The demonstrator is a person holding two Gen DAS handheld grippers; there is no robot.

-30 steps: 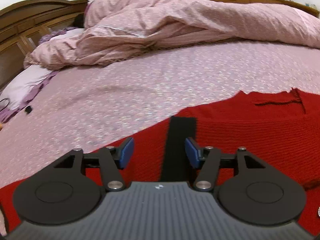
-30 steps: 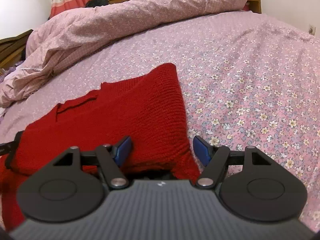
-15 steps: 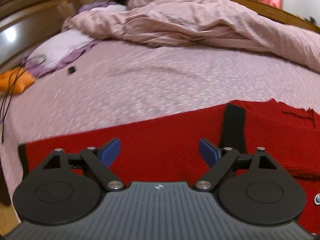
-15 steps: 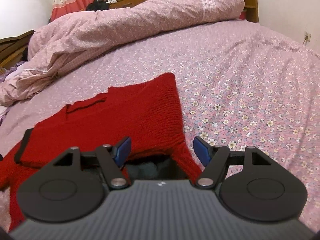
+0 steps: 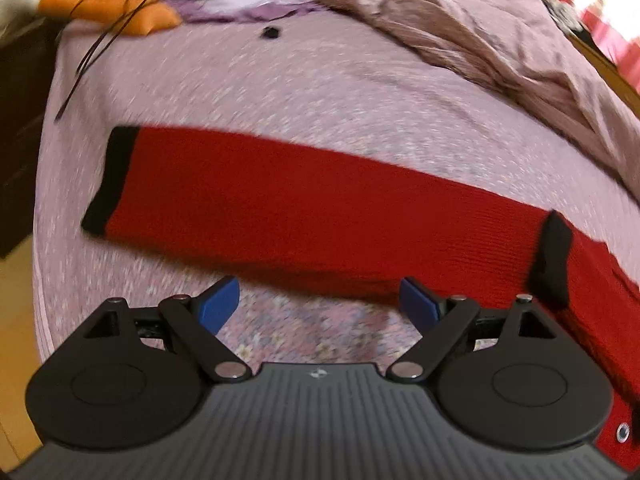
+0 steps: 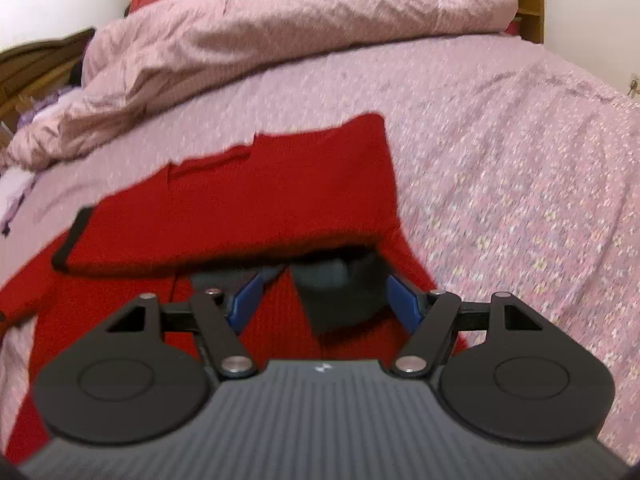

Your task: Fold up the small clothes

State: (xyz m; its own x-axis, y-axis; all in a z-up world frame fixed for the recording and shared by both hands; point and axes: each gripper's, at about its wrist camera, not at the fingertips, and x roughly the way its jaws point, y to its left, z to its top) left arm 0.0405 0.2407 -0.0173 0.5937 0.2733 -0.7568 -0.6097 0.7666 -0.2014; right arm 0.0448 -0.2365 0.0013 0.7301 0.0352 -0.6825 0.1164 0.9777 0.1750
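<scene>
The left hand-held gripper (image 5: pixel 318 306) hangs spread wide over the flowered bed sheet (image 5: pixel 280 80), pinching nothing. Just beyond it a red sweater sleeve (image 5: pixel 280 208) lies stretched across the bed, its black cuff (image 5: pixel 110 182) at the far left. The right hand-held gripper (image 6: pixel 320 298) is spread too, over the red sweater (image 6: pixel 280 200) where a dark inner patch (image 6: pixel 340 296) shows. Farther back a rumpled pink duvet (image 6: pixel 280 40) is heaped.

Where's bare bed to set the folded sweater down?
Open sheet right of the red sweater, below the bunched duvet. Another bare strip between the outstretched sleeve and duvet. Crowded: far corner with orange item and cable.
</scene>
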